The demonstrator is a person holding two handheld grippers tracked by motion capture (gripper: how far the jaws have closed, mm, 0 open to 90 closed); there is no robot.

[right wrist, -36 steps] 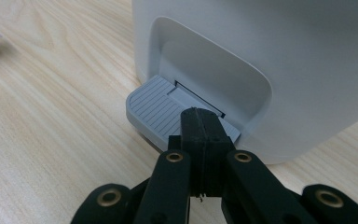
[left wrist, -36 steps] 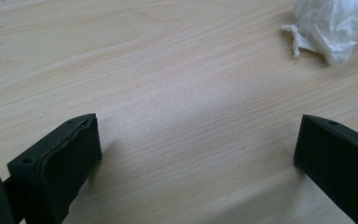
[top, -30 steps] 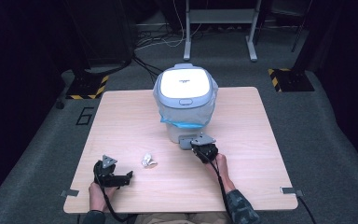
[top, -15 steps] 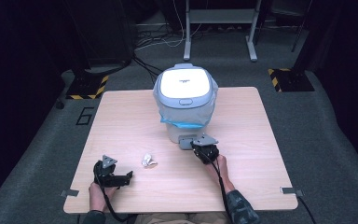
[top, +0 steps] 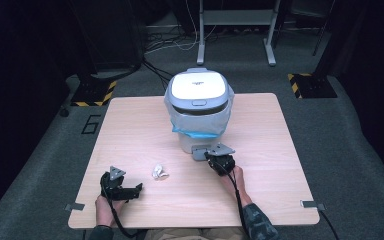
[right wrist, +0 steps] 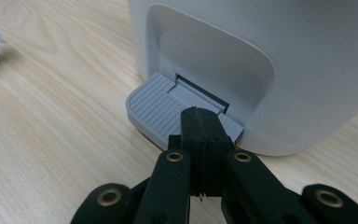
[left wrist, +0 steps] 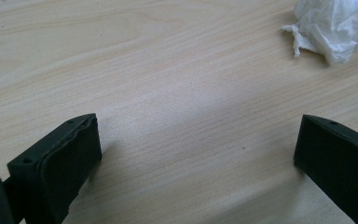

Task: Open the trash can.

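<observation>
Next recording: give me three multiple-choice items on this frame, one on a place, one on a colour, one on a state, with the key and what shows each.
1. Where does the crumpled tissue lie on the table?
A. between the two grippers
B. on the bin's lid
C. at the far right corner

2. What colour is the pedal at the foot of the bin?
A. red
B. grey
C. yellow

3. How do the jaws of the right gripper stand?
A. wide open
B. shut on the tissue
C. shut, with nothing between them

Key: 1 A, the high view shows the tissue on bare wood between the left gripper and the right one. 2 B, the right gripper view shows a ribbed grey pedal. 3 C, the same view shows the two jaws pressed together, their tip at the pedal.
</observation>
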